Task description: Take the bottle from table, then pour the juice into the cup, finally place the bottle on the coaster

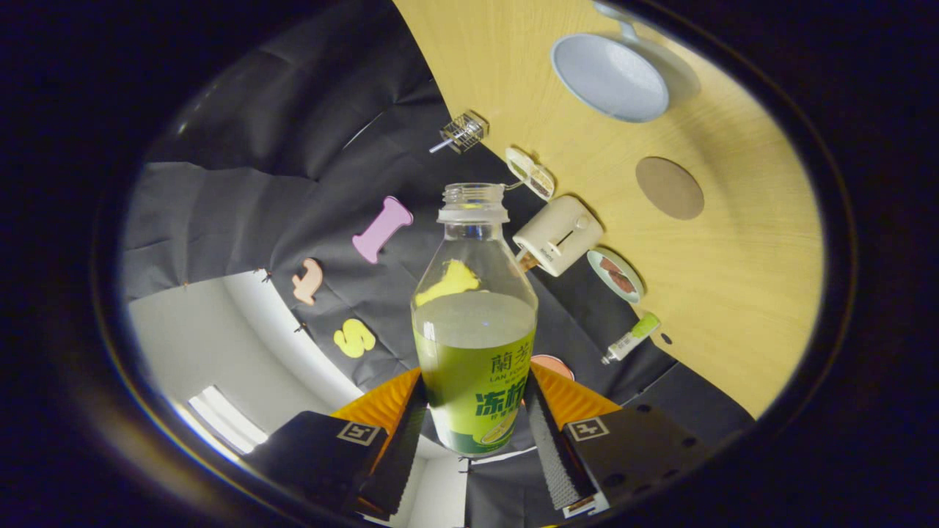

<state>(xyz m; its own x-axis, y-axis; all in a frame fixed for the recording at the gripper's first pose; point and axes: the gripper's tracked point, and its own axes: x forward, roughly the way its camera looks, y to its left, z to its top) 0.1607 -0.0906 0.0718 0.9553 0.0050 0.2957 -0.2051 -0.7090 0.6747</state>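
Gripper view: gripper (475, 422) was clamped on the juice bottle (475, 323), both fingers pressing the labelled lower body from either side. Cap was off, neck open. Bottle ran straight ahead along the fingers, mouth pointing away from the camera.

Whole scene was rolled: wooden table (733, 293) stood up the right side and booth wall ran behind the bottle, so the gripper looked tipped well over. Liquid line sat about mid-bottle, not reaching the neck. My read: mid-tilt, either heading into the pour or coming back from it; can't say which from this alone. No stream visible at the mouth.

Pale cup (609, 77) lay well beyond and to the right of the bottle mouth, handle on its far side. Mouth wasn't over the cup. Inside looked pale; couldn't tell if any juice was in it.

Round brown coaster (669, 188) sat bare on the table between the cup and the bottle, well apart from both. Bottle not yet placed.

Grip low on the body makes sense: keeps the neck clear for pouring and leaves the base free to set down.

Clutter along the table's wall edge: white toaster (557, 235), small dish (615, 275), green-capped tube (631, 337), wire basket (463, 132). Risk: open neck while tilted near that row.
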